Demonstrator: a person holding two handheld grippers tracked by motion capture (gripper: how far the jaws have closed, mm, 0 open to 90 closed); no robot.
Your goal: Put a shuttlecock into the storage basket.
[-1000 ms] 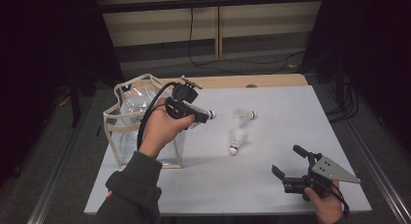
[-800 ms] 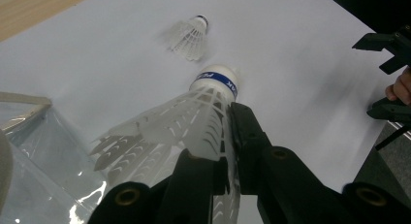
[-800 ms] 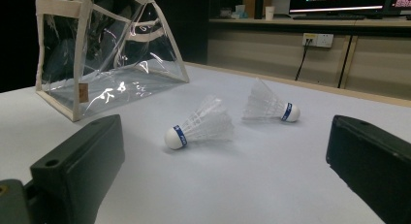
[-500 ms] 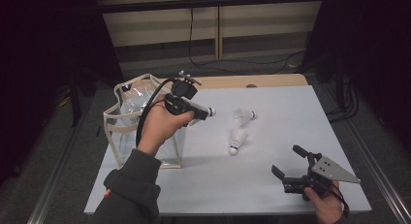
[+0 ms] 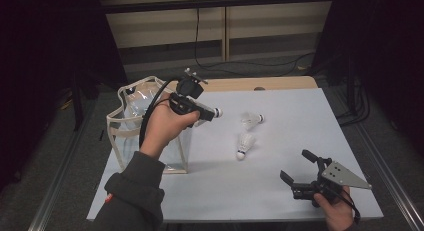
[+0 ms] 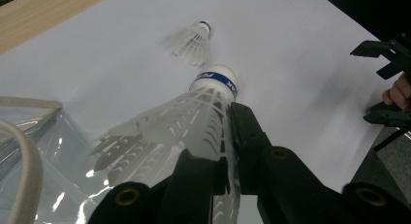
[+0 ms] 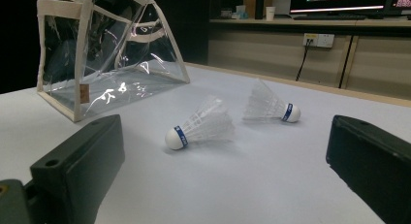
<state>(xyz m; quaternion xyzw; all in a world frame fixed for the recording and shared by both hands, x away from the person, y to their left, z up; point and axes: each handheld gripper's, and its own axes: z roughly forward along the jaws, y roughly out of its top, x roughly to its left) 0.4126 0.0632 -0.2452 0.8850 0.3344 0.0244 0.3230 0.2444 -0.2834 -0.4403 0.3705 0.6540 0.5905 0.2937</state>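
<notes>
The left claw (image 5: 207, 112) is gripping a shuttlecock (image 6: 194, 120) by its feather skirt, jaws clamped on it, and is holding it in the air just beside the open top of the clear tote bag (image 5: 131, 128), cork end pointing toward the middle of the counter (image 5: 280, 201). The bag is standing at the counter's left edge, partly overhanging it, and whether anything is already lying inside cannot be told through the glare on the plastic. Judging by this, the job looks like loading shuttlecocks into the bag: one is in hand but not yet dropped in, and two are waiting. The nearer shuttlecock (image 5: 243, 145) and the farther shuttlecock (image 5: 251, 119) are lying on their sides near the counter's centre, close together but apart. The right claw (image 5: 299, 168) is resting low near the front right corner with its jaws spread wide and nothing between them. Open white surface is stretching between that claw and the two loose shuttlecocks, so the approach looks unobstructed; the bag's handles are crowding the drop zone.
</notes>
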